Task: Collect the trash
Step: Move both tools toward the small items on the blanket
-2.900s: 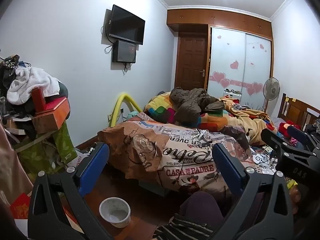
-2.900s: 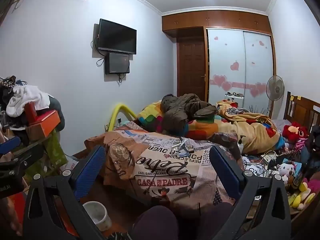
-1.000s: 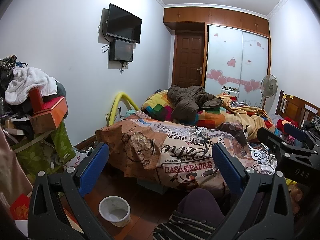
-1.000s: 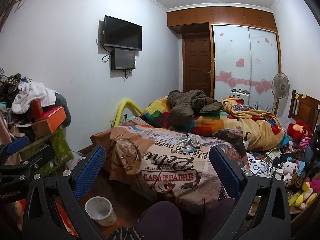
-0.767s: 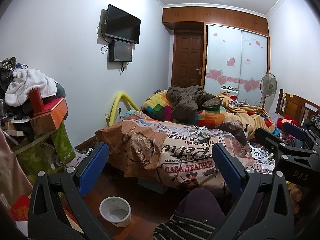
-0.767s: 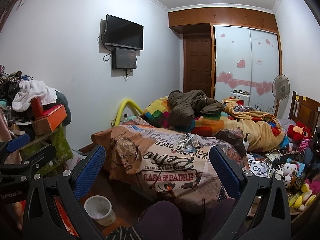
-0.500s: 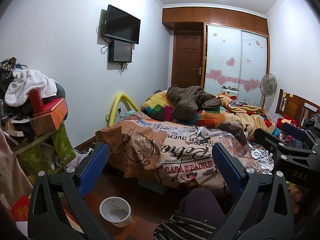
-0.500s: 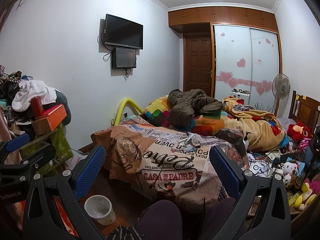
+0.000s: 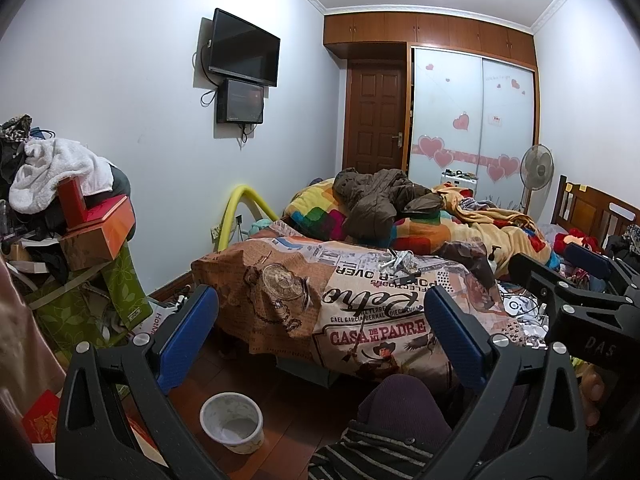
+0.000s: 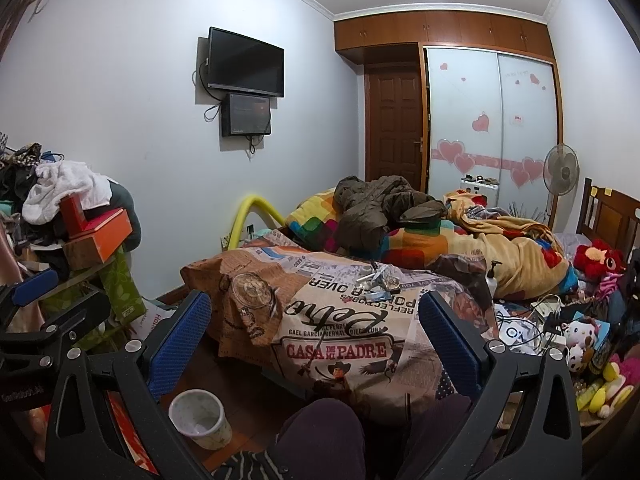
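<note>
Little has shifted since a moment ago: both views have only drifted slightly, and my left hand-held gripper (image 9: 320,332) and right hand-held gripper (image 10: 314,334) still hang spread wide, holding nothing, above my knees. Just beyond them is the bed (image 10: 340,336) under its printed cover. On the cover lies a small heap of trash (image 10: 378,276), perhaps wrappers and scraps, though it is too small to tell. Down on the wooden floor (image 9: 296,400), left of my legs, stands a white waste bin (image 9: 232,420), well apart from that heap.
</note>
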